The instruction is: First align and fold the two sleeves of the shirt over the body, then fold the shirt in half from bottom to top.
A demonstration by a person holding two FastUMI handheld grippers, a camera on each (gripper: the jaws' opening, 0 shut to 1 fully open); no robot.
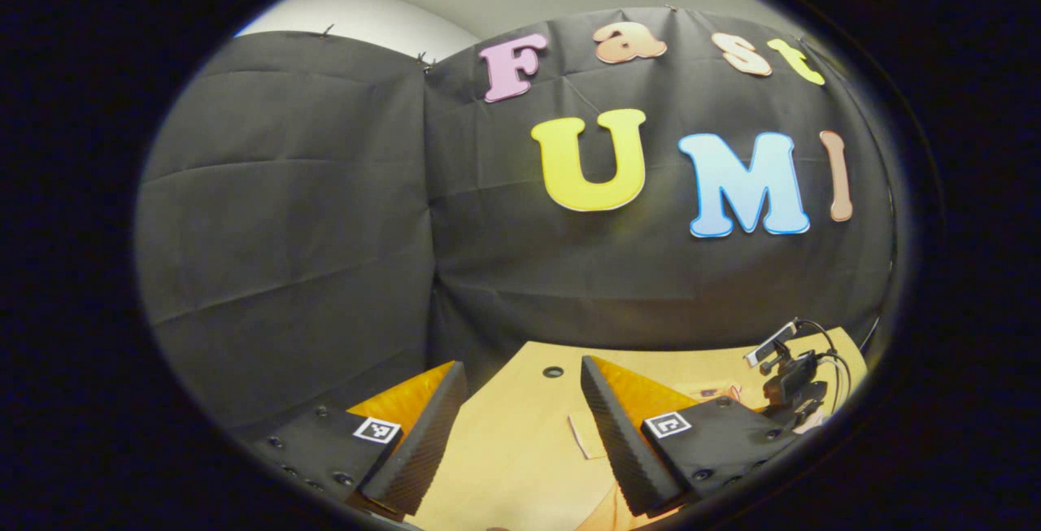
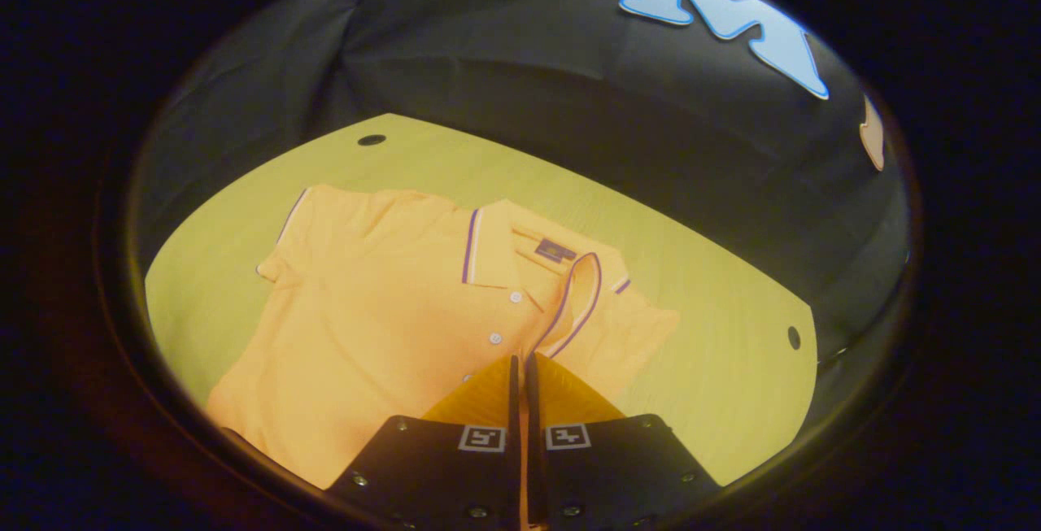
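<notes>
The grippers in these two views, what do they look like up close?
The left tool has two wedge-shaped fingers with ribbed inner faces, each on a black block with screws and a small square black-and-white marker. The right tool has the same black blocks and square markers.

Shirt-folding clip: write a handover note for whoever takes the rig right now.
Left gripper: open, holding nothing, raised at the table's edge, facing the booth wall.
Right gripper: fingers closed on a fold of the orange polo shirt; it looks like the right sleeve, drawn in over the body.
The shirt lies flat on the table, collar toward the wall. The other sleeve lies spread out, unfolded.
Left: finish this sleeve, fold the other, then fold bottom to top.
</notes>
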